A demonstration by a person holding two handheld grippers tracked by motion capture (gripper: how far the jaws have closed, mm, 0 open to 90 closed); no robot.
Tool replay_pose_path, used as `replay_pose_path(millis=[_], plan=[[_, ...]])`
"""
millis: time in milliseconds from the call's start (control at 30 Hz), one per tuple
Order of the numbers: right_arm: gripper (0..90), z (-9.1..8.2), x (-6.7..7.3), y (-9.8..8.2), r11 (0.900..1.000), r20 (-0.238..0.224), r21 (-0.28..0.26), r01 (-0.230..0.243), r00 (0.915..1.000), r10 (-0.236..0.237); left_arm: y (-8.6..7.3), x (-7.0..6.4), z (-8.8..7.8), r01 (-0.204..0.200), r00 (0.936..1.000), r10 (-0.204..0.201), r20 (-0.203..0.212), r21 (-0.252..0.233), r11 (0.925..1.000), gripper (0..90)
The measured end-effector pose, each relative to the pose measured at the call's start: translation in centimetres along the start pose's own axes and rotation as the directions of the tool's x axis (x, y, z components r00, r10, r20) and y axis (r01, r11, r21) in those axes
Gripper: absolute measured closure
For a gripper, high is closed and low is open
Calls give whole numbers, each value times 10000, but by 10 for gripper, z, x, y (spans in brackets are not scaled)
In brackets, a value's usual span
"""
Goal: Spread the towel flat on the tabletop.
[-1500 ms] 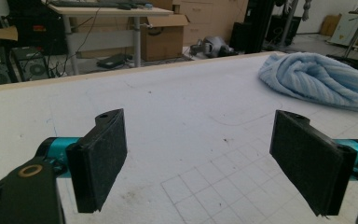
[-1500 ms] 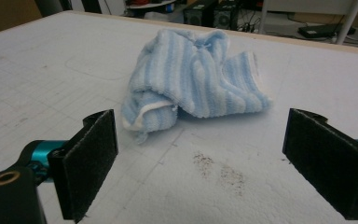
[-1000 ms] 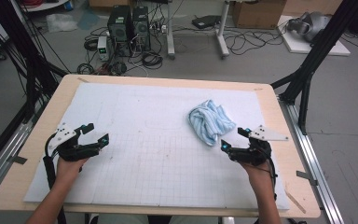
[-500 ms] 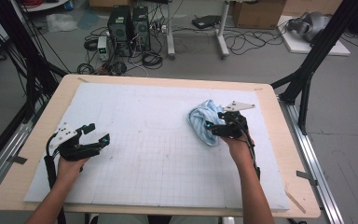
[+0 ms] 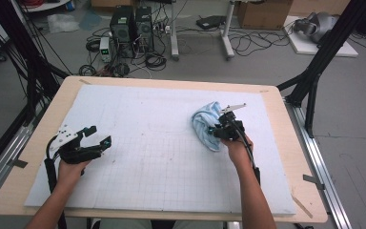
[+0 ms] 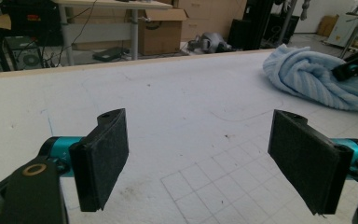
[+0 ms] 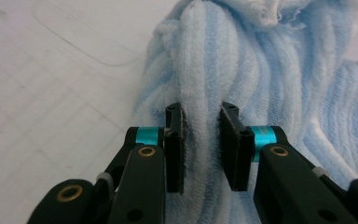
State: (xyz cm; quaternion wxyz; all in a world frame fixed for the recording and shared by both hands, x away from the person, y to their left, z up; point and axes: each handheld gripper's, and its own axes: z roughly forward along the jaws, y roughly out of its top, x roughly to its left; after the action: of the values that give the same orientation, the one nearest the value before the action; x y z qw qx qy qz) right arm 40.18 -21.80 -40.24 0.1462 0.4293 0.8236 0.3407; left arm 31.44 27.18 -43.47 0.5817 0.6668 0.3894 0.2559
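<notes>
Towel: we see the blue towel (image 5: 205, 125) bunched at 2 o'clock on the bench (image 5: 286, 157).
Right claw (image 7: 201, 140): just closing, we pinch a towel fold.
Left claw (image 6: 205, 158): spread, at 8 o'clock.

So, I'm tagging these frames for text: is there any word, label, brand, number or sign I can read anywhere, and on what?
None can be read.
Blue towel: plain stripes, no tag or print.
White mat: a drawn grid, no figures.
Cardboard boxes behind the table: any print is too blurred to read.
Computer towers on the floor: too small to tell.
</notes>
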Motion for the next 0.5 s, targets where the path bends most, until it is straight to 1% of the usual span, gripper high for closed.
replay_pose_path(millis=[33, 67, 133, 200, 267, 300, 367, 400, 433, 467, 500], plan=[[738, -6, 6, 0, 9998, -318, -177, -15, 9995, 10, 0, 0, 0, 13, 10000, -13, -33, -35, 10000, 204], [738, -8, 11, 0, 9995, -476, -315, -11, 9989, -4, 0, 1, -1, 23, 10000, -23, -28, -29, 10000, 204], [740, -13, 21, 1, 9986, -958, -525, 4, 9954, -54, 1, 1, -1, 51, 10000, -51, -75, -62, 10000, 204], [742, -16, 33, 2, 9975, -1431, -698, 83, 9895, -182, 1, 2, -2, 60, 9999, -61, -105, -88, 9999, 205], [741, -16, 47, 2, 9964, -1878, -826, 181, 9816, -334, 1, 3, -3, 55, 9999, -57, -138, -96, 9999, 205], [741, -16, 53, 2, 9955, -2182, -933, 150, 9753, -352, 1, 3, -3, 55, 9999, -57, -138, -96, 9999, 205], [741, -15, 66, 4, 9930, -2854, -1178, 29, 9577, -367, 2, 4, -3, 51, 9999, -52, -140, -97, 9999, 205], [741, -15, 73, 5, 9915, -3117, -1297, -23, 9494, -386, 2, 4, -4, 44, 9999, -46, -166, -115, 9999, 205], [740, -14, 79, 6, 9895, -3441, -1446, -73, 9379, -434, 2, 4, -4, 71, 9999, -73, -152, -124, 9999, 205], [735, -13, 84, 7, 9873, -3675, -1590, -52, 9284, -543, 2, 4, -4, 53, 9998, -55, -166, -117, 9999, 205], [707, -12, 89, 8, 9870, -3676, -1605, 96, 9274, -688, 2, 5, -4, 70, 9999, -71, -150, -118, 9999, 205]])
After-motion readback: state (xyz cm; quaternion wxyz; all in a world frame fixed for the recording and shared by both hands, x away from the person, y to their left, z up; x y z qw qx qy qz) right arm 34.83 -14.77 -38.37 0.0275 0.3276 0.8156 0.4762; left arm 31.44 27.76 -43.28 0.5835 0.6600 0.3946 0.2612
